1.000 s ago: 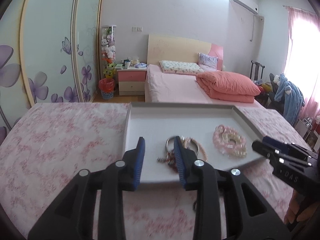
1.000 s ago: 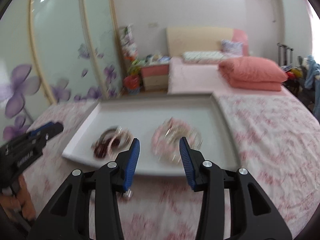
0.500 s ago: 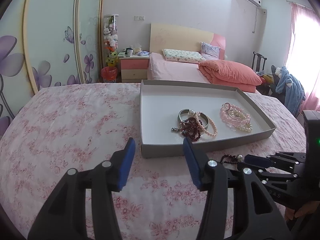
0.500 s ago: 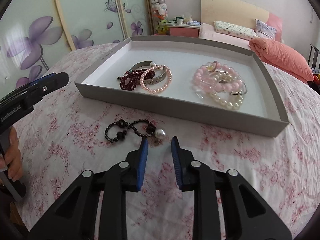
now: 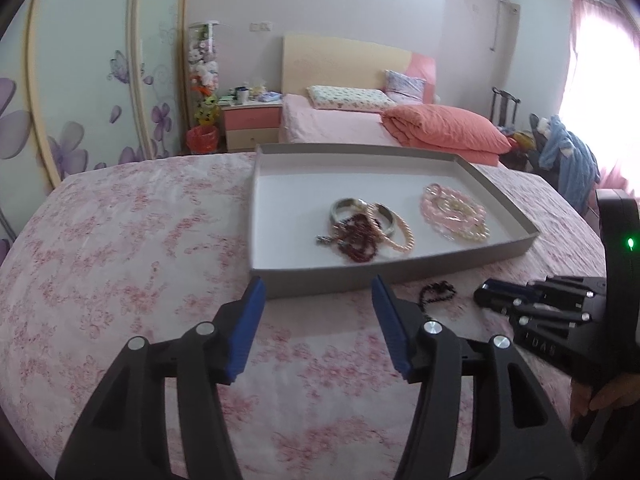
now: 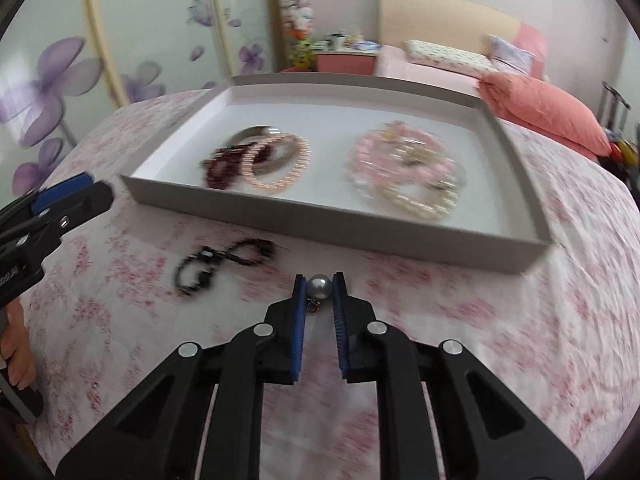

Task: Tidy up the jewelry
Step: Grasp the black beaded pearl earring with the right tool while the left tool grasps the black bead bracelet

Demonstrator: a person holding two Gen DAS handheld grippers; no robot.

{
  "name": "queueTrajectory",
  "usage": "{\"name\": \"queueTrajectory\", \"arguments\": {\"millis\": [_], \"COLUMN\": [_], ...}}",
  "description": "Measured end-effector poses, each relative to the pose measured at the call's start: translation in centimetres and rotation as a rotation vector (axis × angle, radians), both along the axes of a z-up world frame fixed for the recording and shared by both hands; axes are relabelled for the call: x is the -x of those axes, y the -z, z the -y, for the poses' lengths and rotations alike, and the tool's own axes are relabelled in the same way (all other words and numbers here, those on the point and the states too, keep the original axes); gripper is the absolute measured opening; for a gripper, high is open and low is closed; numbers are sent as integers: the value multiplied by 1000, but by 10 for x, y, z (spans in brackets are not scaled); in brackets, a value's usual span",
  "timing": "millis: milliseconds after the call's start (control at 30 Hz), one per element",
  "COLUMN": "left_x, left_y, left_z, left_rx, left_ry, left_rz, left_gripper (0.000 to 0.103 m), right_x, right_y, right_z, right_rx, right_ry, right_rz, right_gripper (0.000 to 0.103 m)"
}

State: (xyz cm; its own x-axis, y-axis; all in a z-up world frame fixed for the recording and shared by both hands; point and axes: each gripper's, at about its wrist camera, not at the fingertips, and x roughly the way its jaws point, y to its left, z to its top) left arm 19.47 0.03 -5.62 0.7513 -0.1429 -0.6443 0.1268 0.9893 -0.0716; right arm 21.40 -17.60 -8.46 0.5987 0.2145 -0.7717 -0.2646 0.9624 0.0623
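A grey tray point(image 5: 360, 280) point(image 6: 320, 224) sits on the pink floral cloth. It holds a dark red bead bracelet point(image 5: 358, 240) point(image 6: 220, 166), a pink pearl bracelet point(image 5: 394, 228) point(image 6: 276, 168), a silver bangle point(image 5: 344, 208) and a pile of pale pink and white bead bracelets point(image 5: 456, 214) point(image 6: 404, 172). A black bead chain point(image 5: 436, 294) point(image 6: 224, 262) lies on the cloth in front of the tray. My right gripper point(image 6: 319, 286) is shut on its grey pearl point(image 6: 319, 286). My left gripper point(image 5: 316, 296) is open and empty in front of the tray's near wall.
The right gripper point(image 5: 520, 304) shows at the right of the left wrist view, the left gripper point(image 6: 60, 204) at the left of the right wrist view. A bed point(image 5: 360, 128), a nightstand point(image 5: 250, 126) and a flowered wardrobe point(image 5: 80, 80) stand behind.
My right gripper came down from over the tray to the chain on the cloth and closed on its pearl. My left gripper drew back out of the tray and opened wider.
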Motion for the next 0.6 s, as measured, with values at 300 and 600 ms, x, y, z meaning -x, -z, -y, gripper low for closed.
{"name": "queueTrajectory", "arguments": {"millis": [300,600], "left_x": [-3,-21], "left_y": [15,36], "left_z": [34,70], "left_rx": [-16,-82], "left_ry": [127,175], "left_rz": [-81,-162], "left_gripper": [61,60], "right_x": [-1,-3], "right_y": [2,3], "right_z": [57,52], "right_rx": [31,57], "right_ry": [234,226], "right_rz": [3,8], "right_gripper": [14,14]}}
